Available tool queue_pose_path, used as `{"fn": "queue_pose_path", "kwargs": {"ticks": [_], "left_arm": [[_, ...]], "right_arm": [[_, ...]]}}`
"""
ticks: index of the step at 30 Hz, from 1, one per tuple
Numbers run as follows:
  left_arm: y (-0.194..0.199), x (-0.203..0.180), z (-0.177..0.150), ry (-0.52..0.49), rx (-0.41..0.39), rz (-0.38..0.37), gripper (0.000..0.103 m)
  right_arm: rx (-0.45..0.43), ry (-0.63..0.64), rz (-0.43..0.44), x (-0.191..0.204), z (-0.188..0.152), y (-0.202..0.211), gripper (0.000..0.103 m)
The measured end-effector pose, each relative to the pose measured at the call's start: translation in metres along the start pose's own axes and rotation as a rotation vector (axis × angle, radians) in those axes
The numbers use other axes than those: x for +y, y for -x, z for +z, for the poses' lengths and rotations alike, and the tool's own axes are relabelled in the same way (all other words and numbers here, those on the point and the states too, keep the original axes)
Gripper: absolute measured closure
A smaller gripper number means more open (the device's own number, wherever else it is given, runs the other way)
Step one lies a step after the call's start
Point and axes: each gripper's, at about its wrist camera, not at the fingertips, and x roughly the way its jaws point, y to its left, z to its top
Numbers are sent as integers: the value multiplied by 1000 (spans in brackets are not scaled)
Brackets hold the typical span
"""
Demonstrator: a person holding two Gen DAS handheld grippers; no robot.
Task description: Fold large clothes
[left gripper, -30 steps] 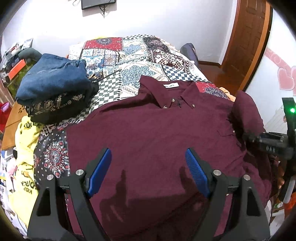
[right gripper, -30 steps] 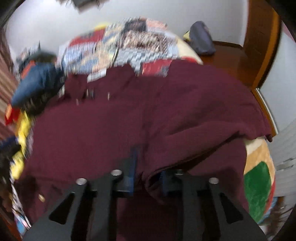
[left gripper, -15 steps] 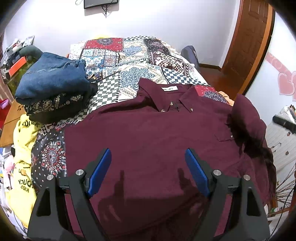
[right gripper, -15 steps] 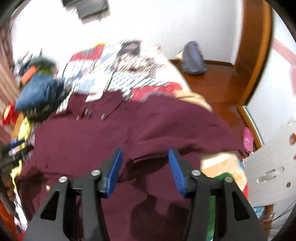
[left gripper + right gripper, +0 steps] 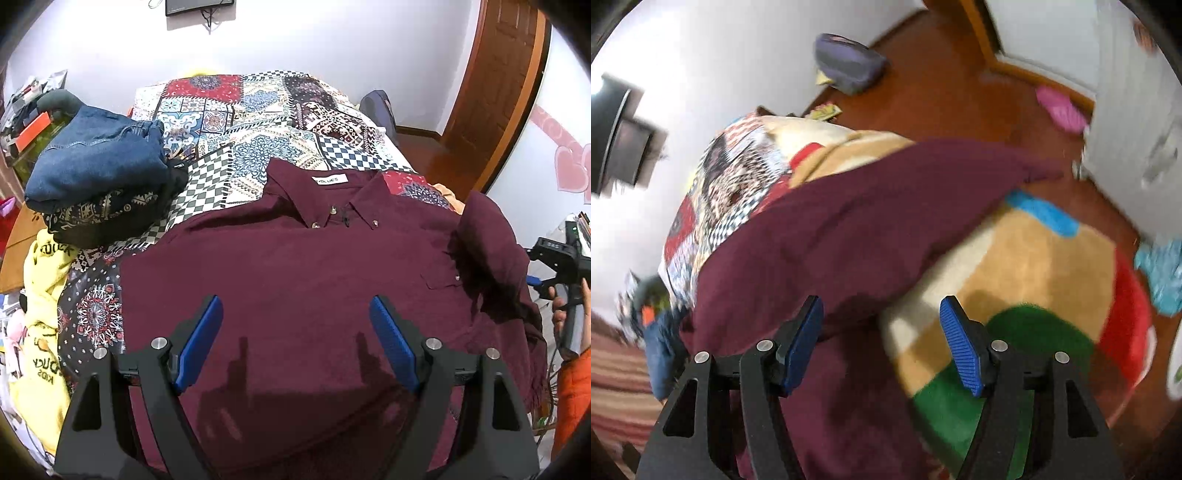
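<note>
while both the left gripper (image 5: 295, 328) and right gripper (image 5: 881, 332) hang wide open above the maroon shirt (image 5: 295, 280), its bunched sleeve (image 5: 886, 206) beside the collar (image 5: 325, 206) may slide off the bed

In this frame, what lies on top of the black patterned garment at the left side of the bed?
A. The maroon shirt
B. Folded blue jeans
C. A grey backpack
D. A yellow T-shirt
B: the folded blue jeans rest on the black patterned garment, left of the maroon shirt.

Shirt (image 5: 295, 280) flat on bedspread (image 5: 258, 110), collar at far side — folded jeans (image 5: 96, 155) to its left; backpack (image 5: 378, 110) on floor beyond the bed's right side.
</note>
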Motion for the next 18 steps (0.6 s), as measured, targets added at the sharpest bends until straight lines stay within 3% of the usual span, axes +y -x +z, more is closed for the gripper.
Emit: {"fn": "queue_pose_path", "kwargs": {"ticks": [3, 7, 9, 12, 16, 18], "left_arm": [[-2, 1, 1, 0, 5, 10, 21], [-5, 1, 0, 7, 10, 15, 21], [-5, 2, 0, 12, 9, 19, 21], [-4, 3, 0, 12, 7, 21, 21], [0, 2, -1, -7, -8, 44, 21], [2, 3, -2, -11, -13, 42, 21]], "right_arm": [[5, -64, 31, -12, 9, -6, 41], [-53, -95, 35, -10, 20, -13, 43], [-62, -86, 19, -4, 24, -19, 64], [-65, -51, 12, 4, 27, -19, 88], [-189, 47, -2, 23, 24, 16, 94], [-227, 104, 39, 42, 21, 37, 95]]}}
